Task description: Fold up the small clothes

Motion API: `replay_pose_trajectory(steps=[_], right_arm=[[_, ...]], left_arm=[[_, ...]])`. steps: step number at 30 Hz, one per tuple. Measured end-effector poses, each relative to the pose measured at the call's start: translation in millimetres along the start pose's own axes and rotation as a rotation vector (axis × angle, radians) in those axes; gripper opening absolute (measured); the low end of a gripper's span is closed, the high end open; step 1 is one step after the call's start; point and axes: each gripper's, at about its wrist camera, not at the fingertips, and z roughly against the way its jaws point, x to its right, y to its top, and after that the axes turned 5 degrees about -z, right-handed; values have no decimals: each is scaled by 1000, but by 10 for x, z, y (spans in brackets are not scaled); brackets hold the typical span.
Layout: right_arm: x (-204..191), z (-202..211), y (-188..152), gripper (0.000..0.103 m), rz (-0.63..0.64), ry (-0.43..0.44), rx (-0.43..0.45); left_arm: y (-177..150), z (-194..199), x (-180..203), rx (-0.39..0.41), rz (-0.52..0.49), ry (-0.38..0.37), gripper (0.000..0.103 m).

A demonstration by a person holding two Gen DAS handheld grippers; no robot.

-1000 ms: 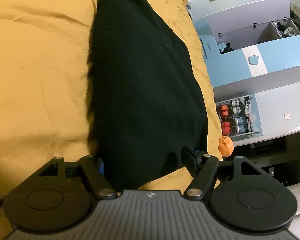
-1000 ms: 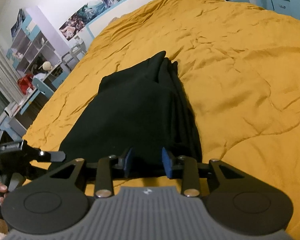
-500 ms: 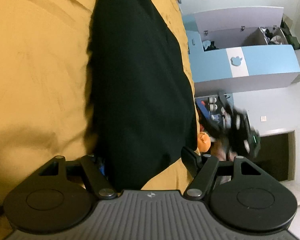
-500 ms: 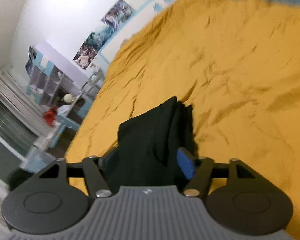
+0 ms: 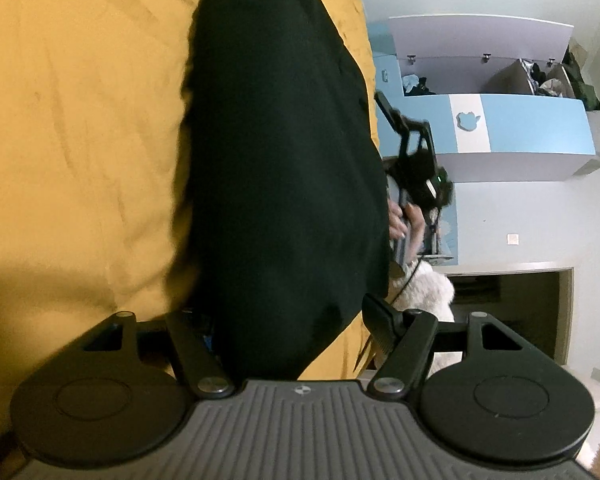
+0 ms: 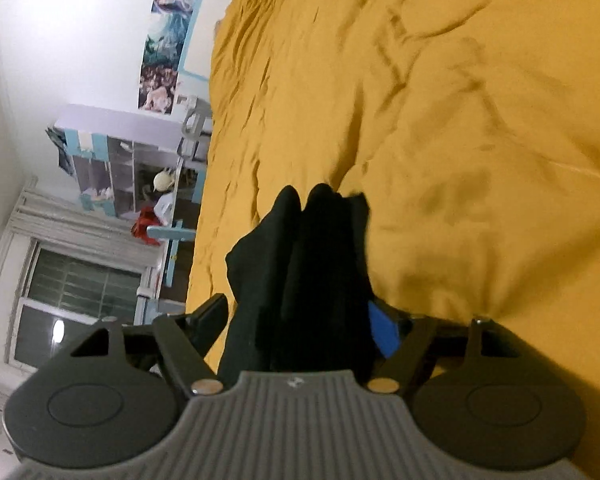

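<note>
Our left gripper [image 5: 288, 320] and right gripper [image 6: 300, 320] stand wide apart, each with the black cloth [image 5: 276, 152] bunched between its fingers, above the yellow bed [image 6: 460, 120]. It looks soft and floppy, so we grab corners.

The garment [image 5: 276, 152] is plain black, without pattern. The bed cover [image 6: 460, 120] is mustard yellow. The right gripper [image 6: 300, 320] is black with a blue pad [image 6: 384, 330]. The cabinet [image 5: 520, 128] is light blue with a white stripe.
</note>
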Motion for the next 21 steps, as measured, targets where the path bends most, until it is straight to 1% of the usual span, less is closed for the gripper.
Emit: replay_pose_trajectory(steps=[2, 6, 8, 9, 10, 11, 12, 13, 15, 16, 19, 21], right_arm=[[-30, -139, 77, 79, 15, -8, -13], [-93, -370, 149, 81, 53, -11, -19], [-109, -441, 135, 80, 84, -25, -20], [-121, -456, 126, 76, 106, -42, -17], [-125, -460, 119, 68, 121, -62, -16], [-121, -457, 120, 63, 129, -82, -14], [-88, -465, 132, 53, 122, -98, -8], [-57, -459, 145, 43, 104, -106, -6], [-18, -439, 146, 38, 82, -102, -2], [-44, -439, 133, 37, 90, -112, 3], [-164, -423, 95, 33, 106, -132, 25], [-289, -373, 70, 31, 117, -129, 43]], left_arm=[[28, -32, -20, 4, 6, -22, 82], [70, -134, -117, 13, 62, -59, 82], [75, -165, -141, 10, 66, -72, 82], [67, -167, -147, 13, 69, -76, 81], [52, -161, -151, 17, 66, -79, 76], [33, -139, -164, 22, 64, -65, 61], [17, -129, -164, 26, 67, -34, 48], [-6, -135, -176, 25, 67, -4, 32], [-31, -118, -206, 37, 85, -11, 28], [-38, -108, -186, 41, 85, -9, 26], [-37, -59, -124, 54, 77, -18, 23], [-29, -17, -107, 67, 83, -44, 22]])
